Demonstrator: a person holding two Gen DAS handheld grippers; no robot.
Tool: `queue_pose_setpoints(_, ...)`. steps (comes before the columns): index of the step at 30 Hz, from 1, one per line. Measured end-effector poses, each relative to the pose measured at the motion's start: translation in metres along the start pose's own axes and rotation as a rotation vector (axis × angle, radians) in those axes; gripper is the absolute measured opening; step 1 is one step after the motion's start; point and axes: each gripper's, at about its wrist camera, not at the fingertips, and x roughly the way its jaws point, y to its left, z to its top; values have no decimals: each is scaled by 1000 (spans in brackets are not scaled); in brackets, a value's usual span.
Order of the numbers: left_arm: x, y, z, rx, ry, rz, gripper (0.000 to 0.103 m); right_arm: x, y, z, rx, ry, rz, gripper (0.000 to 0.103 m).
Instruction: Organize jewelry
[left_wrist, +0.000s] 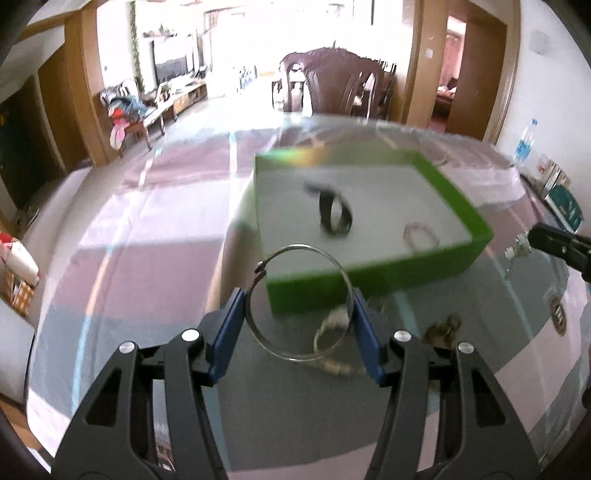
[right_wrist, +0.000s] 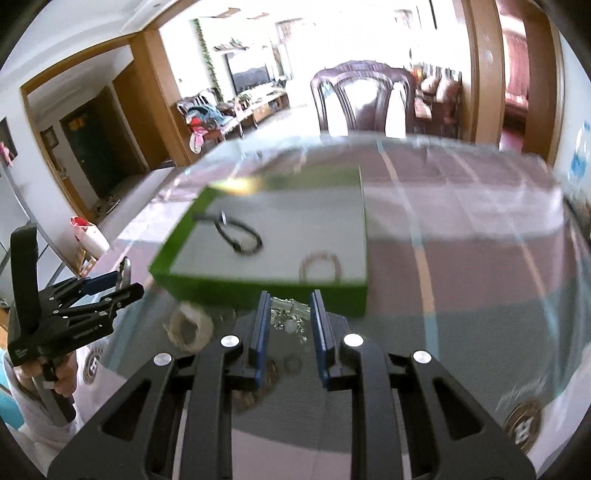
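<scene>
— What sort of place is this?

— A home: a dining area open to a sunlit living room. The glass-topped table (left_wrist: 155, 236) lies over a cloth, with a carved dark wooden chair (right_wrist: 364, 101) at its far side.

— And beyond it?

— A television (left_wrist: 173, 61) on a low wooden cabinet (left_wrist: 188, 94), clothes heaped on a seat (left_wrist: 123, 110), wood-framed doorways (left_wrist: 467, 70).

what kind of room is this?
Likely a home dining area open to a living room: glass-topped table, carved wooden dining chair, and a TV on a long cabinet behind.
</scene>
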Motion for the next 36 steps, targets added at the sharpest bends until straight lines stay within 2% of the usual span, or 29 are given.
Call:
queue_pose_setpoints(3, 2, -2, 29, 20, -36, 3, 57, 3, 8, 30, -41, -44, -12, 22)
queue_pose_setpoints(5, 14, -2, 48, 24, -36, -10, 57, 18, 10, 45, -42, -43, -26, 22)
queue_pose_setpoints(8, 41, -6, 63, 23, 2, -24, 57, 55, 7, 53, -19, 13, -36, 22)
queue_pose_setpoints(12, 76, -8, 65, 8, 65, -19, 57, 107, 1, 46, 21, 117, -39, 22)
queue_pose_setpoints(16, 97, -5, 58, -8, 109, -14, 58, 128, -4, 36, 41, 133, -34, 23)
queue_pose_setpoints(17, 99, -4, 57, -14, 112, -11, 63, 126, -5, 35, 49, 134, -36, 31)
queue_pose_setpoints(18, 98, -2, 57, -20, 111, -7, 67, 123, -5, 33, 54, 133, -32, 45)
queue_pose_setpoints(20, 89, 0, 53, -23, 100, -22, 70, 103, -5, 30, 59, 103, -20, 55)
queue_pose_setpoints(24, 52, -2, 29, 16, 69, 32, 73, 61, 0, 10, 6, 81, -15, 55)
queue_pose_setpoints(27, 34, -3, 1, 30, 72, 13, 73, 43, 3, -17, -31, 96, 1, 55)
queue_pose_setpoints(30, 36, -3, -20, 12, 114, 13, 73, 52, 3, -42, -53, 133, -17, 55)
queue_pose_setpoints(34, 55, -3, -38, -12, 189, 35, 73, 79, 7, -66, -47, 219, 58, 55)
queue_pose_setpoints(36, 63, -4, -44, -17, 216, 44, 73, 86, 15, -75, -81, 248, 48, 55)
